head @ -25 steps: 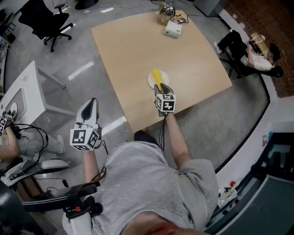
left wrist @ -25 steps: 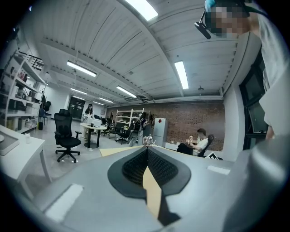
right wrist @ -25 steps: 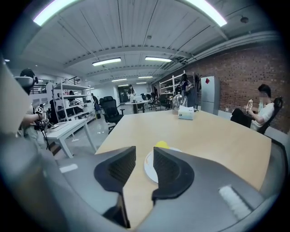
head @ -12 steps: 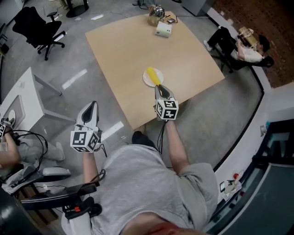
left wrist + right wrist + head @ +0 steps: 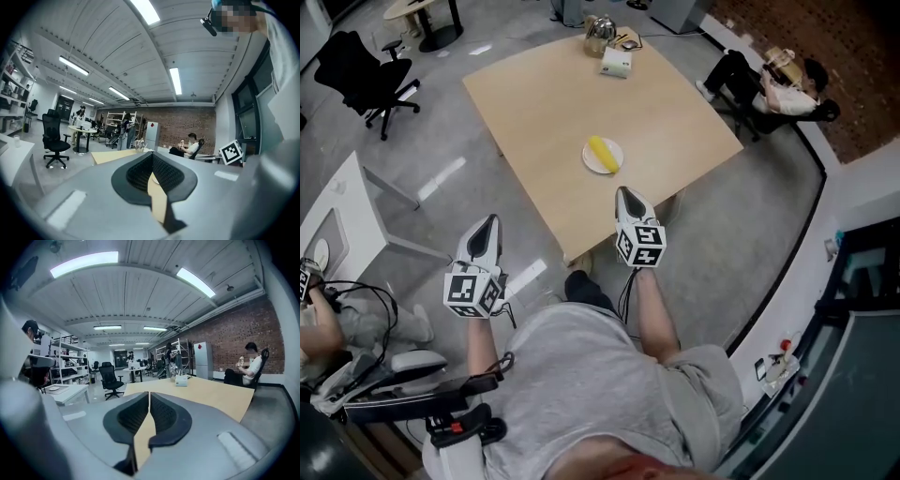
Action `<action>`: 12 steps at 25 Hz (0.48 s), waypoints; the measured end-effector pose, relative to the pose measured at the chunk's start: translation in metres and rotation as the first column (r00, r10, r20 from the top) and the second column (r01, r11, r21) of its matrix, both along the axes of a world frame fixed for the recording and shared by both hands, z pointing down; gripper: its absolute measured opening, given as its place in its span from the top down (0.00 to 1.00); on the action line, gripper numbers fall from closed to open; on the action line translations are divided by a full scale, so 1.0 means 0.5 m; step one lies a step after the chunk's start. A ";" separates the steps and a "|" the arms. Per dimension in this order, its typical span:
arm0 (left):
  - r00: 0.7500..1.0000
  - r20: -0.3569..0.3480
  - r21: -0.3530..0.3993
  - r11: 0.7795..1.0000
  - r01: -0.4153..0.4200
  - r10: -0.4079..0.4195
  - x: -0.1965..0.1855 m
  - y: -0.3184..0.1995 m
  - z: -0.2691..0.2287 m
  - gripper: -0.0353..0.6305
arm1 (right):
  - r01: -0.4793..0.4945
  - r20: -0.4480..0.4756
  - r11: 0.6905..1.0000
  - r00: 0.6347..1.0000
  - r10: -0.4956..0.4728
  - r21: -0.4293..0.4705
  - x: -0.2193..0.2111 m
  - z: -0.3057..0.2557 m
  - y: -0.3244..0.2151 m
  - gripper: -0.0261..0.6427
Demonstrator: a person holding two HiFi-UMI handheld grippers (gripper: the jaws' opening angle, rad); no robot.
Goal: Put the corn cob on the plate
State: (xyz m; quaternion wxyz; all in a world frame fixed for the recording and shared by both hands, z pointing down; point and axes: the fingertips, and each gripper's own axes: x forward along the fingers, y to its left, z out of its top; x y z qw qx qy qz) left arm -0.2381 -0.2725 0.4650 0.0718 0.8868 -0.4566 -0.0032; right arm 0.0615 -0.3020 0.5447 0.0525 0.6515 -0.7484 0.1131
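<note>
The yellow corn cob (image 5: 603, 154) lies on a small white plate (image 5: 589, 163) near the front part of the wooden table (image 5: 544, 103). My right gripper (image 5: 623, 192) hangs over the table's front edge, well short of the plate. Its jaws are closing to shut with nothing between them, as the right gripper view (image 5: 149, 394) also shows. My left gripper (image 5: 490, 220) is off the table's left side above the floor. It is shut and empty in the left gripper view (image 5: 151, 154) too.
At the table's far corner stand a white box (image 5: 616, 62) and a metal pot (image 5: 598, 26). A person (image 5: 778, 89) sits beyond the table's right corner. A black office chair (image 5: 370, 70) and a white desk (image 5: 337, 202) are on the left.
My right gripper let go of the corn, drew back from the plate toward me and rose, and its jaws closed. The corn stays on the plate. The left gripper shifted slightly.
</note>
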 end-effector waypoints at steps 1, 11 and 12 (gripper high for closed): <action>1.000 0.002 0.001 1.000 -0.006 0.006 0.002 0.008 -0.001 0.92 | -0.003 -0.002 1.000 1.000 0.003 0.009 -0.001 -0.008 0.019 0.94; 0.998 0.015 0.007 0.998 -0.056 0.056 0.016 0.039 0.008 0.92 | -0.039 -0.077 0.992 0.996 0.049 0.118 -0.020 -0.071 0.152 0.94; 0.998 0.021 0.007 0.998 -0.062 0.062 0.018 0.040 0.008 0.92 | -0.039 -0.083 0.992 0.995 0.050 0.122 -0.023 -0.072 0.159 0.94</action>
